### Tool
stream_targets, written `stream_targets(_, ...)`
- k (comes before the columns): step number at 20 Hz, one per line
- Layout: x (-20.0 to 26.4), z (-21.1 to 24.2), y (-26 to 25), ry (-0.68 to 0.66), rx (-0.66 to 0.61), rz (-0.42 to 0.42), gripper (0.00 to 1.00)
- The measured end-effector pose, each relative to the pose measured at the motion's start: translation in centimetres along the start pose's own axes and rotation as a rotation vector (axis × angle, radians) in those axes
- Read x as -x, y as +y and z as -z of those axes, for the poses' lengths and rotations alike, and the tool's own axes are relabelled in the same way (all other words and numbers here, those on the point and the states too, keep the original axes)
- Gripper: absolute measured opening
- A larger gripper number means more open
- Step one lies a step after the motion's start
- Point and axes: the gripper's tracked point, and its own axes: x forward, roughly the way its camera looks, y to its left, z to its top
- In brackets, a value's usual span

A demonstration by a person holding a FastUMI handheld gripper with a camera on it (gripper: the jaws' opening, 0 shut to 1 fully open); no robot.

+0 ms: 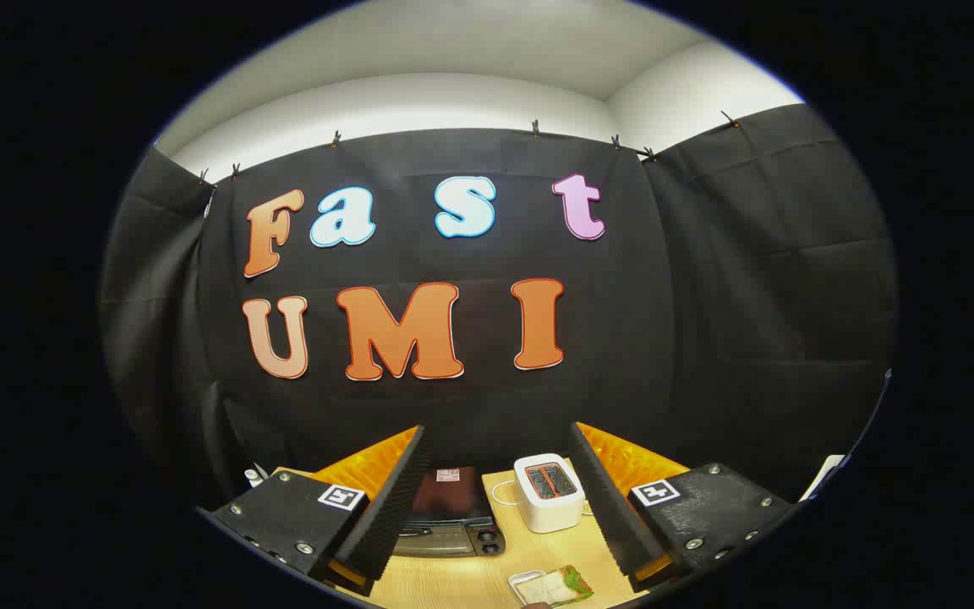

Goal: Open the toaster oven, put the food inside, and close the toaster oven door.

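Showing one toaster oven (451, 512); gripper (500, 499) spread wide.

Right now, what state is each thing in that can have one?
Toaster oven: door closed, untouched.
Pop-up toaster: upright on the table, slots empty as far as can be seen.
Sandwich: on its white tray, not yet picked up.
Gripper: jaws open, holding nothing.

Gripper-mounted fisheye camera looks forward between the spread fingers of the gripper (500, 507), held high and apparently well back from the pale wooden worktop (487, 575), facing the black cloth wall.
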Motion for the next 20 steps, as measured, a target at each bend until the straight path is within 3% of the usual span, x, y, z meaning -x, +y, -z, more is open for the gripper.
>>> stream_targets(13, 0.7, 0.2, 0.4, -0.002, 0.017, -0.004, 0.99)
stream_targets(20, -0.1, 2.8, 2.6, 0.044, 0.009, -0.028, 0.99)
